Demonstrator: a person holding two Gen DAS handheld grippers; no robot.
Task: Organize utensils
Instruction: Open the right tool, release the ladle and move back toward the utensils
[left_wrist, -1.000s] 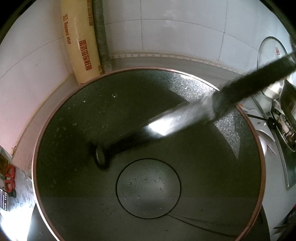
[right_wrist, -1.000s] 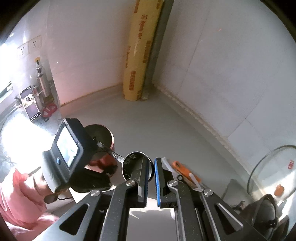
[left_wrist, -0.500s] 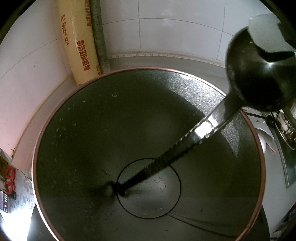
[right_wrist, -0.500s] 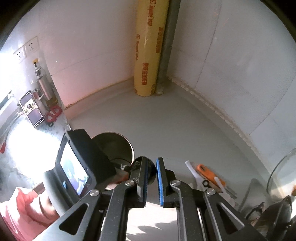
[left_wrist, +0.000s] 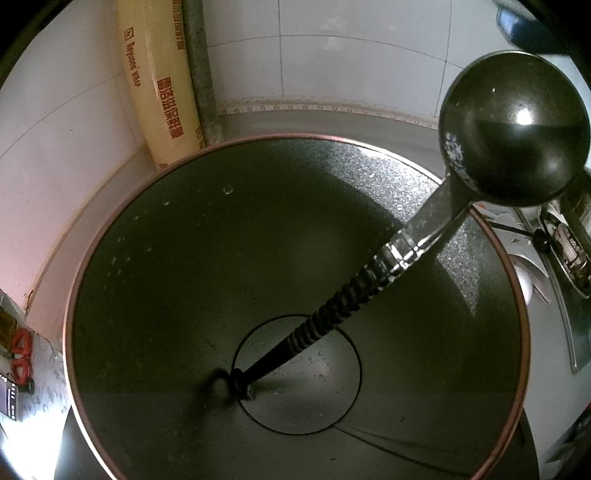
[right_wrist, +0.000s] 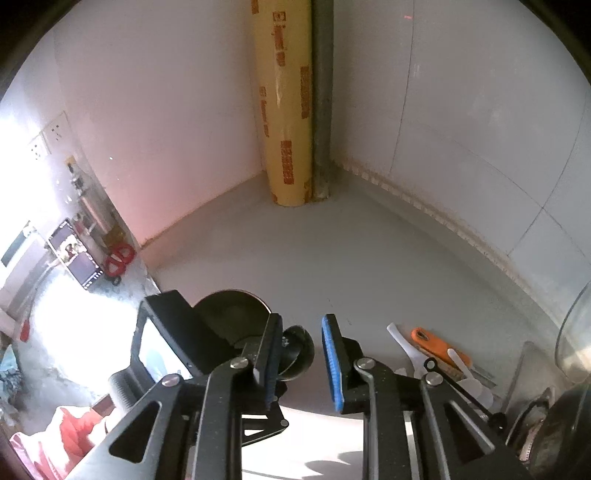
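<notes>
While the right hand-held gripper (right_wrist: 299, 363) points steeply down over the grey bench (right_wrist: 332, 258), its blue-padded jaws have just been opening and now stand apart, pressing on nothing; the ladle's (right_wrist: 295, 350) dark bowl shows in the gap between them. The left hand-held gripper (right_wrist: 173, 347) sits just left of that bowl, seen only as a black body with a lit screen, a pink sleeve (right_wrist: 70, 428) below it. Its fingers appear in neither view, so I cannot tell its state.

Only the left wrist view looks into the copper-rimmed cup (left_wrist: 295, 295): the ladle (left_wrist: 513, 129) stands handle-down inside, its ribbed grip end on the cup's floor, the bowl leaning out past the rim. Only the right wrist view shows an orange-handled tool (right_wrist: 439, 345) on the bench, right of the ladle.

Behind the cup, a yellow roll (left_wrist: 159, 81) in the wall corner reads "WRAP" in red, with further red characters.
</notes>
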